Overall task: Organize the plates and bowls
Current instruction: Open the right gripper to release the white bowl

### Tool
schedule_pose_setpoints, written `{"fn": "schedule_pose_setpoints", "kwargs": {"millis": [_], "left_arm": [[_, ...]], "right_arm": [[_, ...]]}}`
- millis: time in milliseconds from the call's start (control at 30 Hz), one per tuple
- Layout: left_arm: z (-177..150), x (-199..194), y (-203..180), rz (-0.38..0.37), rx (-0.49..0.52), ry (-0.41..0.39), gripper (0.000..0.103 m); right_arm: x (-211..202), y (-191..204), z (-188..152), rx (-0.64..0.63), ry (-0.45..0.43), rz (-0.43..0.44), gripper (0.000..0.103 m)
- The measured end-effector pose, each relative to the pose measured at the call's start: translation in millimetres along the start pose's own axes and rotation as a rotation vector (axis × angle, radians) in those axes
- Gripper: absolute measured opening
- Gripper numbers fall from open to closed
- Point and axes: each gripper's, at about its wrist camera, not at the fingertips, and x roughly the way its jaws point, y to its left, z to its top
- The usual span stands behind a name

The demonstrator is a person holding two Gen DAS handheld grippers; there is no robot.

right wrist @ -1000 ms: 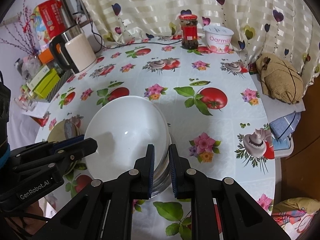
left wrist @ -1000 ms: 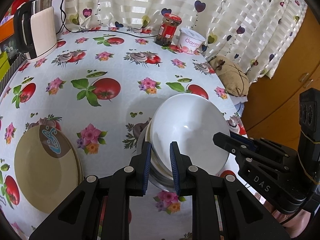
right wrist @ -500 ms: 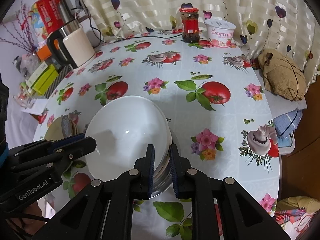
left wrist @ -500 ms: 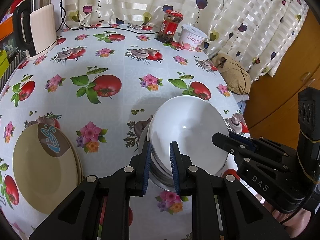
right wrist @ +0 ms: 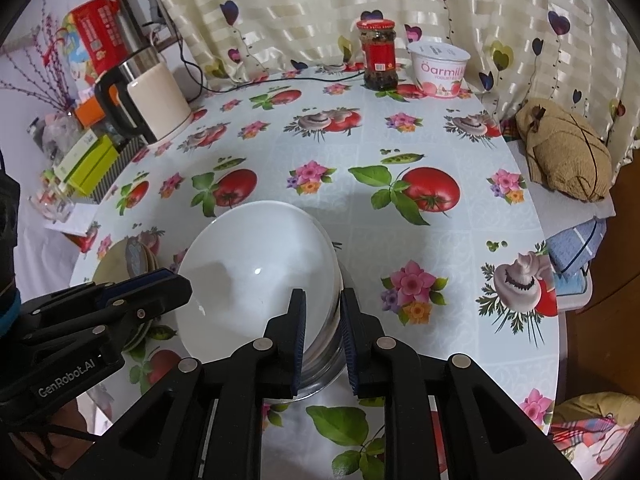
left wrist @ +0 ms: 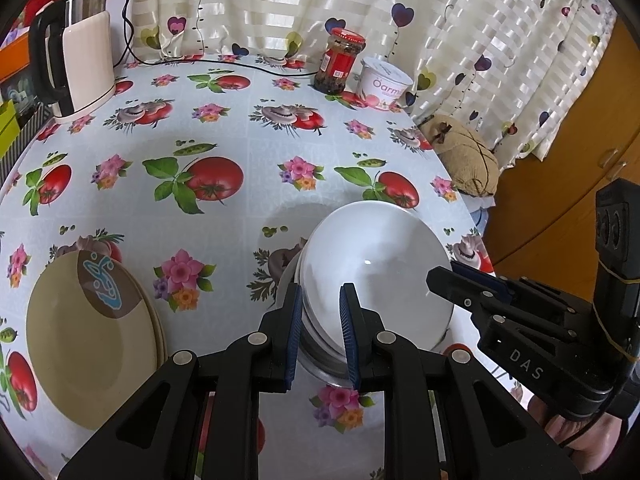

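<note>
A stack of white bowls (left wrist: pixel 380 272) with a metal bowl (left wrist: pixel 320 364) at the bottom is held above the flowered tablecloth (left wrist: pixel 224 128). My left gripper (left wrist: pixel 320 308) is shut on the stack's left rim. My right gripper (right wrist: pixel 322 308) is shut on the stack (right wrist: pixel 256 272) at its right rim, and it also shows in the left wrist view (left wrist: pixel 448 280). A stack of beige plates (left wrist: pixel 92 344) with a blue mark lies at the table's left; it shows behind my left gripper in the right wrist view (right wrist: pixel 124 260).
A white kettle (left wrist: pixel 80 68) stands at the back left. A red-lidded jar (left wrist: pixel 340 60) and a yogurt tub (left wrist: pixel 384 84) stand at the back by the curtain. A brown cloth bundle (left wrist: pixel 464 156) lies off the right edge. A wooden cabinet (left wrist: pixel 568 152) is at the right.
The bowl stack, held by both grippers, has risen and drawn back a little from the table. Both grips are unchanged.
</note>
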Motion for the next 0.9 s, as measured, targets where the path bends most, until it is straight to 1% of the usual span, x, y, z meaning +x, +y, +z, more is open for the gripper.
{"fn": "schedule_pose_setpoints", "kwargs": {"millis": [233, 400, 900], "left_arm": [[0.8, -6.7, 3.4, -0.006, -0.006, -0.03, 0.02], [2.6, -12.9, 8.5, -0.011, -0.025, -0.06, 0.02], [2.7, -19.0, 23.8, 0.003, -0.062, -0.097, 0.02]], "right_arm": [[-7.0, -5.6, -1.0, 0.015, -0.016, 0.006, 0.018], [-14.7, -9.9, -1.3, 0.029, -0.041, 0.015, 0.024], [-28.4, -33.7, -5.0, 0.093, -0.096, 0.056, 0.024]]}}
